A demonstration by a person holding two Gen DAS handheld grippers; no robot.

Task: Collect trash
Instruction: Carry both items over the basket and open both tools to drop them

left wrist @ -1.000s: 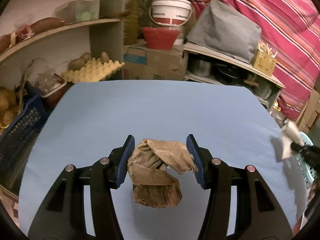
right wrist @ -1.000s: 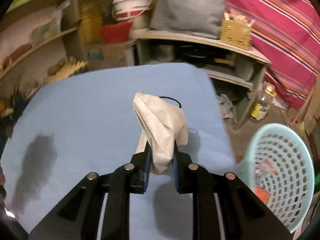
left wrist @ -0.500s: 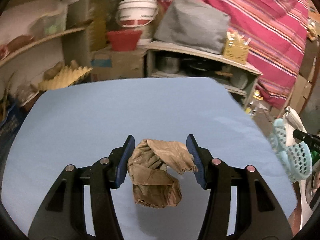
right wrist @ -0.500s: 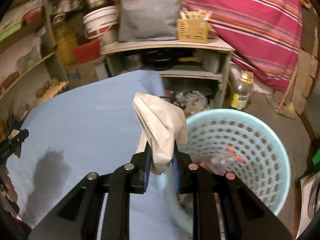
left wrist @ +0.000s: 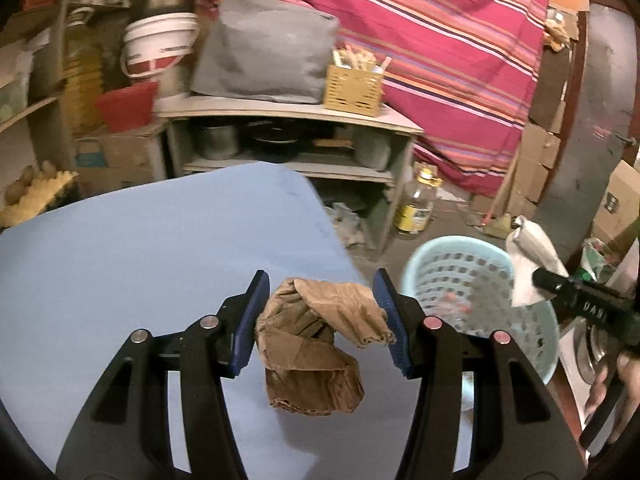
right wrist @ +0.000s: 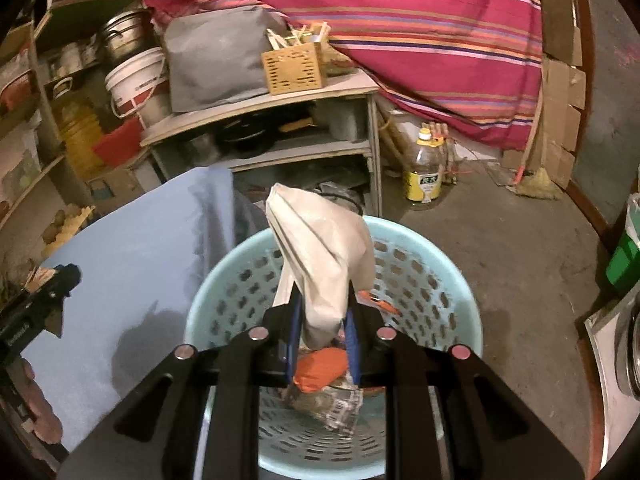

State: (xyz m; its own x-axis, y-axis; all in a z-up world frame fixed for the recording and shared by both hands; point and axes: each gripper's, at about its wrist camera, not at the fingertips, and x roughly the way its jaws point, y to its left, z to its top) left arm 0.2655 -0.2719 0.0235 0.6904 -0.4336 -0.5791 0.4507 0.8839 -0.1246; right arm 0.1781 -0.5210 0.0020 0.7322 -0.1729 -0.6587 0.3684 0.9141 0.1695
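My left gripper [left wrist: 320,316] holds a crumpled brown paper bag [left wrist: 316,344] between its blue pads, above the right edge of the blue table [left wrist: 140,248]. My right gripper [right wrist: 322,320] is shut on a crumpled white paper [right wrist: 324,248] and holds it over the light blue perforated basket [right wrist: 452,280]. The basket holds an orange wrapper [right wrist: 320,368] and other trash. In the left wrist view the basket [left wrist: 460,268] stands on the floor right of the table, with the right gripper [left wrist: 560,284] and white paper [left wrist: 528,252] above its far rim.
A low shelf [left wrist: 288,112] with pots, a grey bag [left wrist: 264,48] and a yellow crate [left wrist: 352,84] stands behind the table. A bottle [right wrist: 426,172] stands on the concrete floor. A striped red cloth [right wrist: 400,20] hangs behind. A green bin [right wrist: 626,256] stands at the right.
Both grippers have swung right, off the table toward the basket. The right gripper with the white paper now hangs over the basket. The left still holds the brown bag.
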